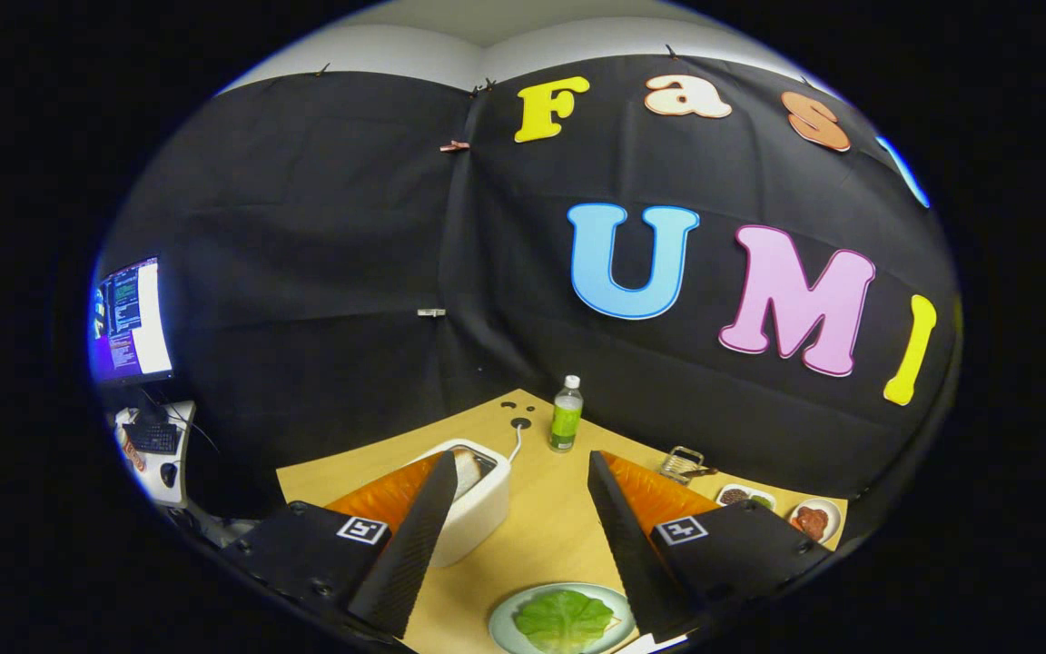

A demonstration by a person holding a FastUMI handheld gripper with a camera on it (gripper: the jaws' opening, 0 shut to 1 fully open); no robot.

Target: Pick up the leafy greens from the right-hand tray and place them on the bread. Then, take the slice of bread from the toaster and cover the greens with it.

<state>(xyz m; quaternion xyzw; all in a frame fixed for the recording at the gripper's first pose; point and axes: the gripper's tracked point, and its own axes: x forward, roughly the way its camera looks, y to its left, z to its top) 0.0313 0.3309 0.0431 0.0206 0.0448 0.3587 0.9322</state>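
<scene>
- Booth walled with black cloth; light wooden table (541, 536) runs from the cloth corner toward the gripper.
- Gripper (523, 472) held above the table, fingers spread wide, nothing between them, holding nothing.
- Left finger (414, 545) has a black ribbed pad and orange side; it overlaps the near side of the toaster.
- White toaster (478, 509) stands on the table just beside the left finger, a slice of bread (467, 470) upright in its slot.
- Pale plate (509, 627) lies low between the fingers, close in; leafy greens (564, 620) lie flat on it, a sliver of something tan at the leaf's right edge, cannot tell if it is bread.
- Right finger (632, 545) just beside the plate's right rim.
- Beyond the fingers: clear bottle (566, 414) with green label and white cap, upright near the cloth; a cord and dark round hole in the tabletop beside it.
- Past the right finger: small wire rack (682, 464), a dish (745, 497) with dark and green bits, a bowl (815, 520) with something reddish-brown.
- Far left off the table: lit monitor (131, 320), keyboard (152, 438) on a white stand.
</scene>
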